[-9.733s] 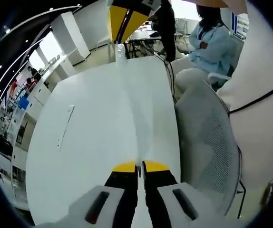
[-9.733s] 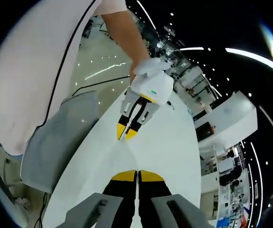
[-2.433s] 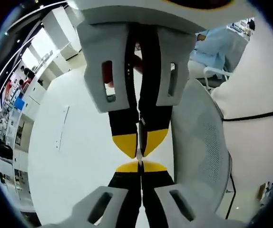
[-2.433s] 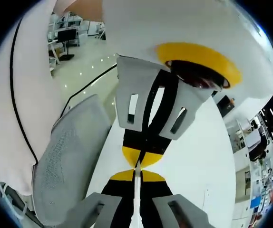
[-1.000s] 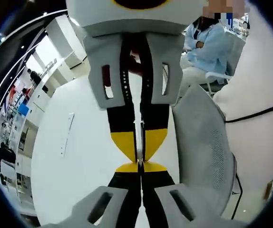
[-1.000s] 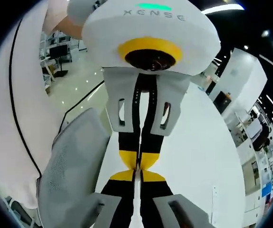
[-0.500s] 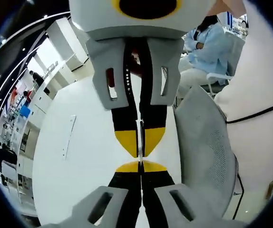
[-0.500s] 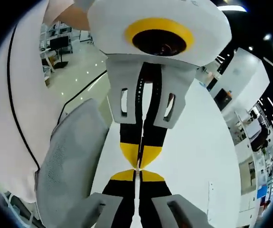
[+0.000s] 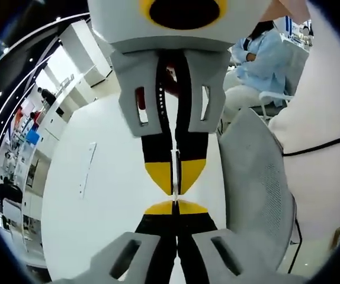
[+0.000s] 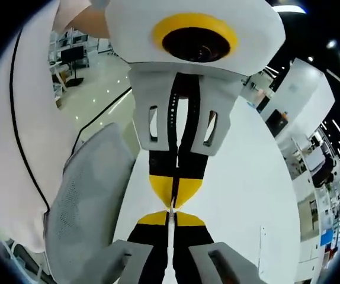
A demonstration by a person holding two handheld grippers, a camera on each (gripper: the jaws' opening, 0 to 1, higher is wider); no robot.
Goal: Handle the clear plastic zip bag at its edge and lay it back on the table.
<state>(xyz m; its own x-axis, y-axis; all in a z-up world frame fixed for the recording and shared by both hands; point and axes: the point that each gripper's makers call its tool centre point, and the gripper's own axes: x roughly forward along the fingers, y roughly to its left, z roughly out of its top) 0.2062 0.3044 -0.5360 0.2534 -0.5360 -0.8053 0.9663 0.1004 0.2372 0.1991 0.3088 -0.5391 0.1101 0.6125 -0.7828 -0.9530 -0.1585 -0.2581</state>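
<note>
The clear plastic zip bag (image 9: 173,155) shows edge-on as a thin pale line running between the two grippers. In the left gripper view my left gripper (image 9: 173,207) rises from the bottom with its yellow-tipped jaws pressed together on that edge. My right gripper (image 9: 175,177) faces it from above, tip to tip, also shut on the bag. The right gripper view mirrors this: my right gripper (image 10: 171,218) is shut below, and the left gripper (image 10: 173,189) points down at it, with the bag (image 10: 171,204) a thin sliver between them. Both hang over the white table (image 9: 99,207). Most of the bag is hidden.
A grey mesh chair (image 9: 256,177) stands at the table's edge beside the person's white shirt (image 9: 321,148). A seated person in light blue (image 9: 265,59) is farther off. A thin white strip (image 9: 87,170) lies on the table.
Since 9.7 s ago the grippers have come together from far apart and now meet tip to tip on the bag. Over the last second only the views shifted slightly.
</note>
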